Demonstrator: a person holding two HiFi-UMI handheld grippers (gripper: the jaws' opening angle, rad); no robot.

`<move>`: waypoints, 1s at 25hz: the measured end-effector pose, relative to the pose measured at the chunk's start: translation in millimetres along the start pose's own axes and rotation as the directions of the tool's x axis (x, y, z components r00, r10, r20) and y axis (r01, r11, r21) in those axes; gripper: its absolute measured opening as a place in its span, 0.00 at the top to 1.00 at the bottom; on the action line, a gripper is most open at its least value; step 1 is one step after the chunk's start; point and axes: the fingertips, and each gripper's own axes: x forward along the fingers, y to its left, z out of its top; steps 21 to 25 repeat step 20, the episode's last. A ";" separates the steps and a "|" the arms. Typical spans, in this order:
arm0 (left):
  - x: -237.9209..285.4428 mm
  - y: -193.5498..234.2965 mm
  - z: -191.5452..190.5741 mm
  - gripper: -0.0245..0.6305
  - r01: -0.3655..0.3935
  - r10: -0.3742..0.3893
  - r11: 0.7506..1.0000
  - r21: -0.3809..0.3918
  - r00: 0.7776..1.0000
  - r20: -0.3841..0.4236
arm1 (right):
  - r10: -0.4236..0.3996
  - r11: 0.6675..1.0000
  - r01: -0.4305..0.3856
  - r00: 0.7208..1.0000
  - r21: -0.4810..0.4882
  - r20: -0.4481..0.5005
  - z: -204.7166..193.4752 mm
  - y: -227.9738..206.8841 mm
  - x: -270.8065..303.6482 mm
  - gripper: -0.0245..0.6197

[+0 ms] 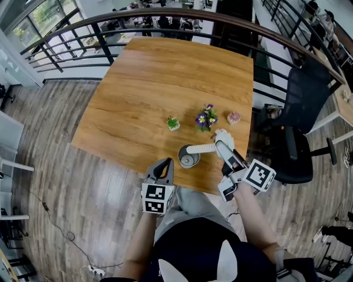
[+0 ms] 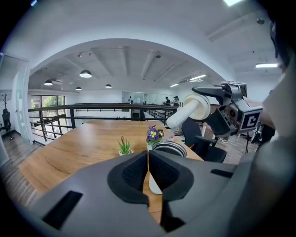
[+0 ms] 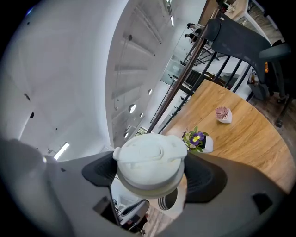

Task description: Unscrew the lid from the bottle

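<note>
The white bottle (image 1: 188, 157) stands upright near the table's front edge, its ringed mouth open. My right gripper (image 1: 223, 144) is shut on the white lid (image 1: 222, 136), lifted off to the right of the bottle. A white tube (image 1: 201, 148) runs from the lid toward the bottle's mouth. In the right gripper view the lid (image 3: 150, 162) fills the space between the jaws of the right gripper (image 3: 150, 172), with the bottle's mouth (image 3: 167, 202) below it. My left gripper (image 1: 164, 163) is shut on nothing, just left of the bottle. The left gripper (image 2: 148, 159) shows its pads together, the bottle (image 2: 169, 148) behind them.
Three small pots stand behind the bottle: a green plant (image 1: 173, 123), purple flowers (image 1: 206, 119) and a pink succulent (image 1: 234, 117). A black office chair (image 1: 298, 137) sits off the table's right edge. A dark railing (image 1: 165, 16) curves behind the wooden table (image 1: 165, 77).
</note>
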 end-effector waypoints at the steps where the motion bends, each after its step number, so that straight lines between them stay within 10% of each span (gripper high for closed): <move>1: -0.4 -1.1 0.7 0.92 0.004 -0.004 1.000 0.000 1.000 0.001 | -0.002 1.000 0.002 1.000 0.006 0.001 0.1 -0.3 -1.1 0.28; 25: -4.9 -7.7 -6.7 0.93 0.037 -0.037 0.999 -0.014 0.999 -0.008 | -0.023 1.000 0.023 1.000 0.017 -0.018 -4.7 -1.2 -9.2 0.28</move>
